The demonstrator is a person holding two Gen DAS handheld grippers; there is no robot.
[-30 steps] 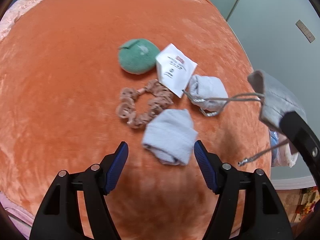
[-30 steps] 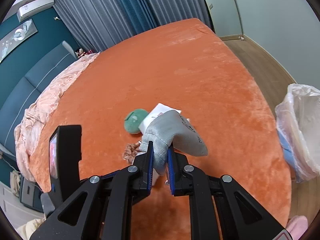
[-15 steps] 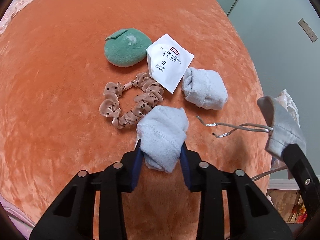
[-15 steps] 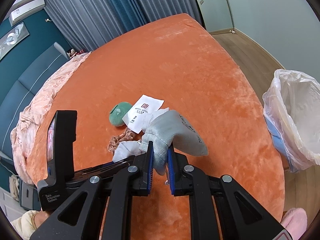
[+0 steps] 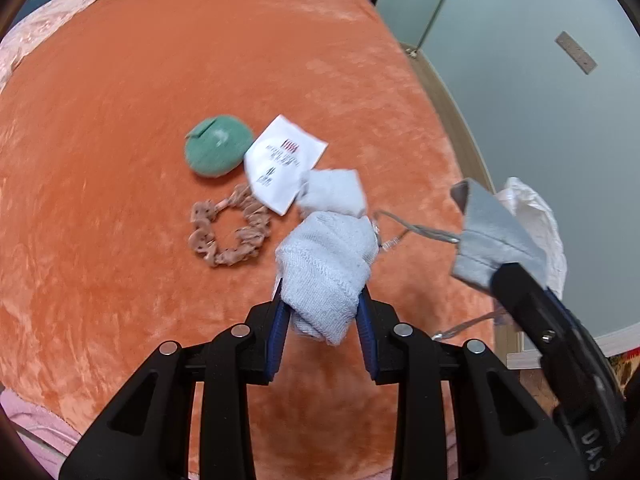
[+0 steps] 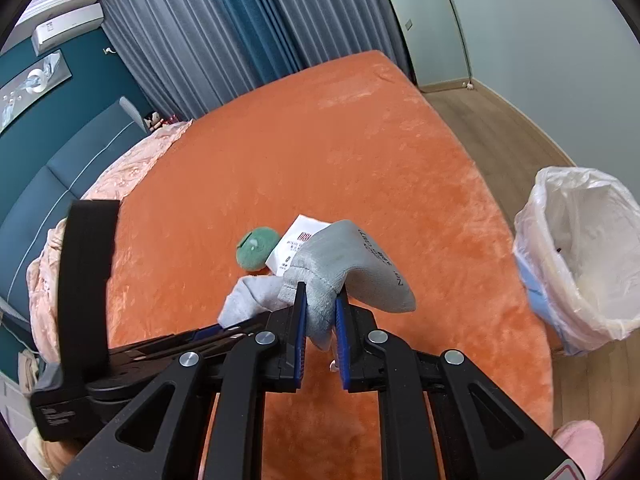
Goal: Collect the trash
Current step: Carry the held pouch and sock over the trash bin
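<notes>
My left gripper (image 5: 324,308) is shut on a light grey rolled cloth (image 5: 328,264), held a little above the orange bed (image 5: 120,80). That cloth (image 6: 248,300) also shows in the right wrist view, behind my right gripper (image 6: 320,300). The right gripper is shut on a grey face mask (image 6: 352,256), whose ear loops dangle. The mask (image 5: 492,236) hangs at the right of the left wrist view. On the bed lie a second grey rolled cloth (image 5: 334,192), a white sachet (image 5: 280,160), a green round pad (image 5: 218,146) and a pink scrunchie (image 5: 230,232).
A bin lined with a white plastic bag (image 6: 580,256) stands on the wooden floor (image 6: 500,128) beside the bed's right edge. A pink quilt (image 6: 132,168) lies along the far left of the bed. Curtains and a pale wall stand behind.
My left gripper closed on the near grey cloth and lifted it off the bed. The right gripper carried the mask a little to the right, bringing the bin further into view.
</notes>
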